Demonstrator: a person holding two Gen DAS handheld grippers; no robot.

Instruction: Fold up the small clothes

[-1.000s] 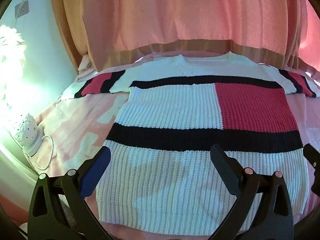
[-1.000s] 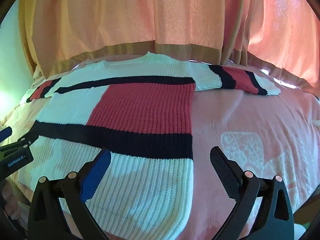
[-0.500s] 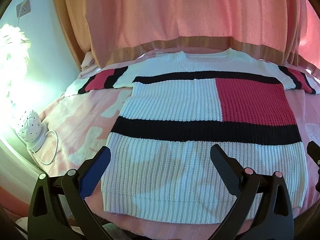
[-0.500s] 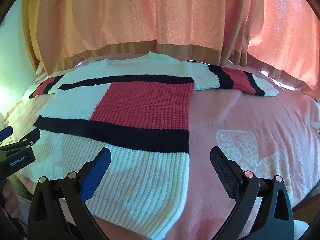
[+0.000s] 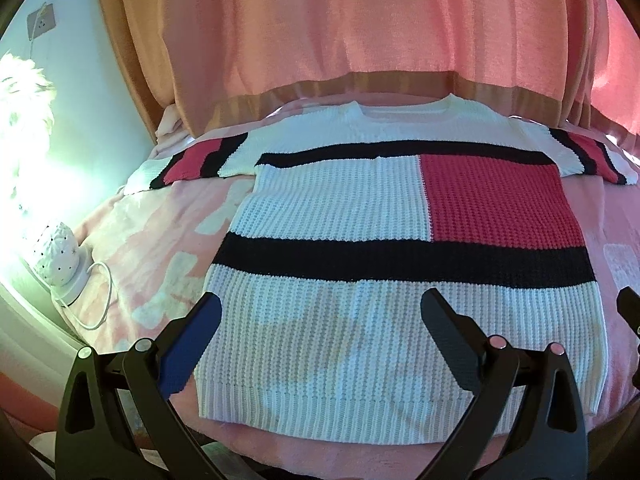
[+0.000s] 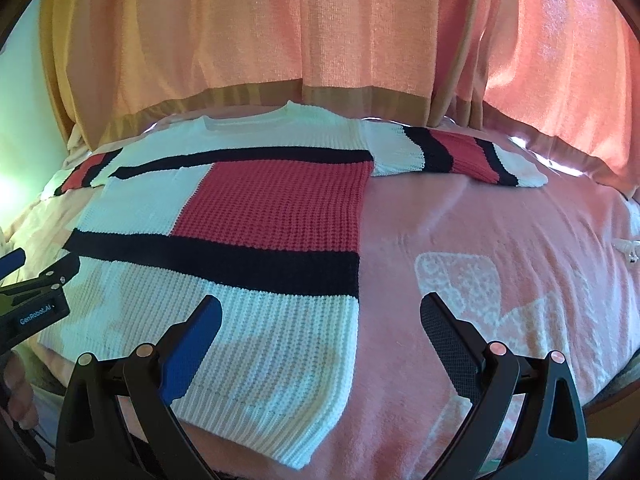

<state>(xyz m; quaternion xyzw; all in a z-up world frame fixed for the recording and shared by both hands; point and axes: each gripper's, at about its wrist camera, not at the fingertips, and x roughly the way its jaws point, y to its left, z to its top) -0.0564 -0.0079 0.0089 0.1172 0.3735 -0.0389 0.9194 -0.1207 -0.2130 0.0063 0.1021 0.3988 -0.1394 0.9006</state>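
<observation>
Sweater (image 5: pixel 404 264): lying flat and spread open on the pink blanket (image 5: pixel 160 248), hem toward the cameras, neckline toward the curtain (image 5: pixel 360 28).
Left gripper (image 5: pixel 320 320): hovering over the hem half of the sweater, jaws standing wide apart, holding nothing; the blue finger is sitting at the garment's left edge, the black finger over the white ribbing.
Right gripper (image 6: pixel 320 322): hanging above the sweater's right side edge, jaws spread wide and empty; the blue finger is showing over the white knit, the black finger over bare blanket.
Knit: looking chunky and ribbed, with white panels, one red waffle-textured rectangle, and black bands crossing the chest and waist.
Sleeves: stretching outward to each side, striped white, black and red.
Blanket: showing as fuzzy pink with pale blotchy shapes.
Curtain: hanging in soft vertical folds with a tan band along its bottom.
Lamp (image 5: pixel 60 252): sitting at the left edge, white, rounded and dotted, with a white cord looping beside it.
</observation>
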